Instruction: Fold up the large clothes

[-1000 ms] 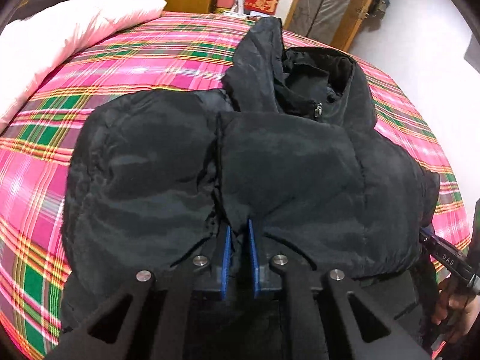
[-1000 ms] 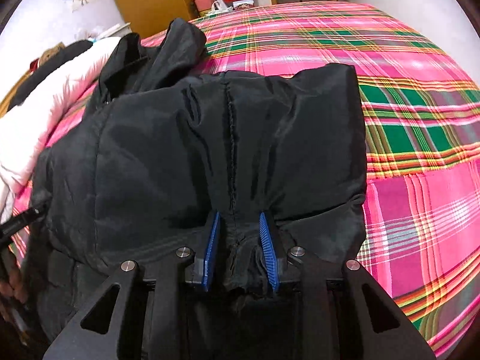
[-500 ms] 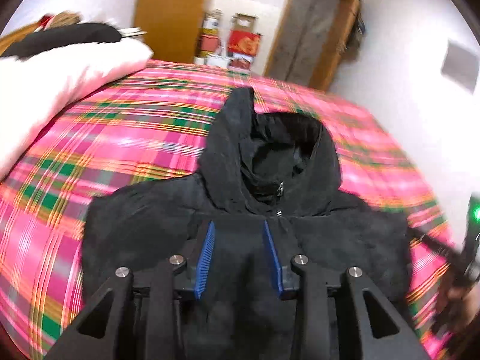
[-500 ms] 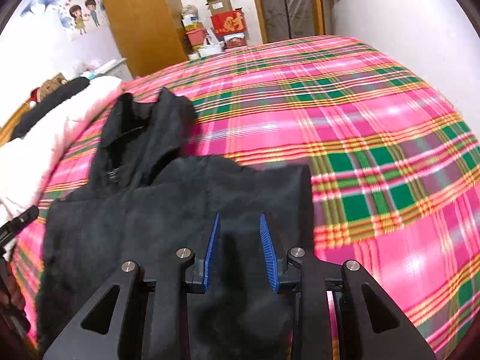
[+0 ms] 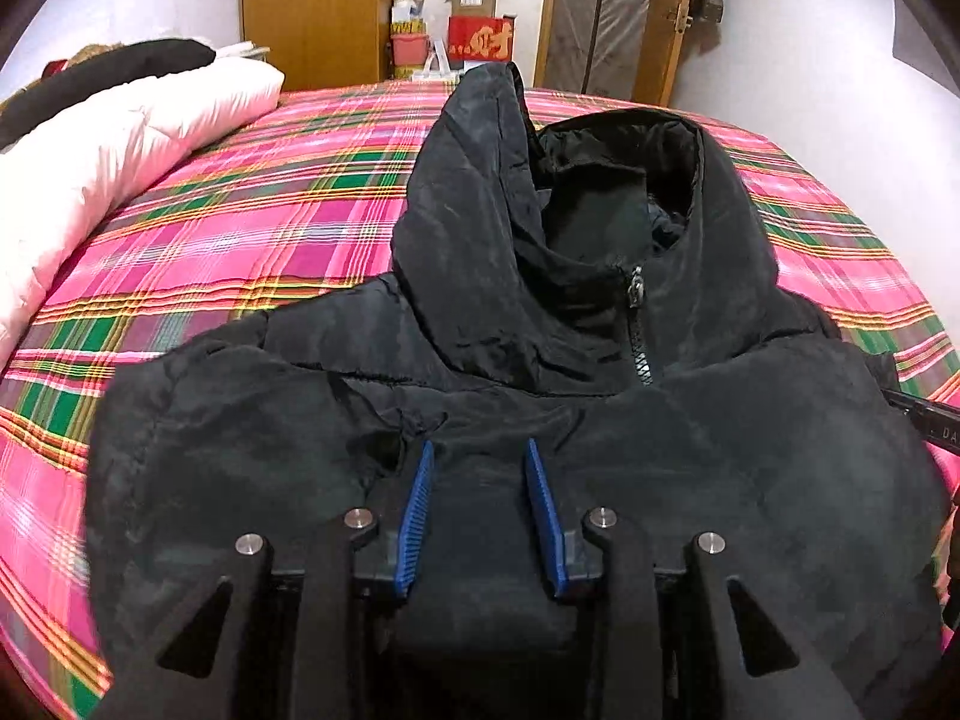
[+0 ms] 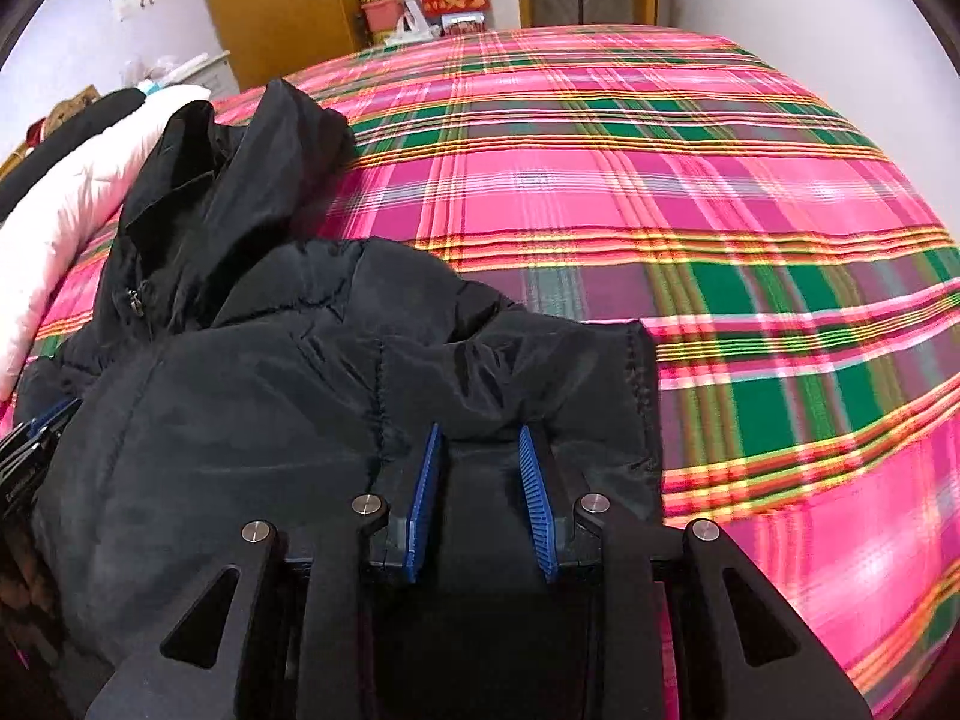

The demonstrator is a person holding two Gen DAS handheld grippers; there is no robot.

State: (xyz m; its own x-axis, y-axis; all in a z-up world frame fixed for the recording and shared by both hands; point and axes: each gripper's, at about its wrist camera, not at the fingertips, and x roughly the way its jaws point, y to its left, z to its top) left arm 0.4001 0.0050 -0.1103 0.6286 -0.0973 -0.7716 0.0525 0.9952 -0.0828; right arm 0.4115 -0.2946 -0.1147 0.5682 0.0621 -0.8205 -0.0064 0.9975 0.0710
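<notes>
A black hooded puffer jacket lies folded on the pink plaid bed, zip up, hood pointing away. It also shows in the right wrist view, where its folded edge sits on the right. My left gripper is open just above the jacket's middle fold, below the zip, holding nothing. My right gripper is open over the jacket's right part, near its edge, holding nothing. The right gripper's tip shows at the far right of the left wrist view. The left gripper shows at the left edge of the right wrist view.
A pink plaid bedspread covers the bed. A white duvet with a dark garment on it lies along the left side. A wooden wardrobe, boxes and a door stand beyond the bed's far end.
Both grippers opened, let go of the jacket fabric and pulled back and up. The jacket's lower part now lies folded over its body.
</notes>
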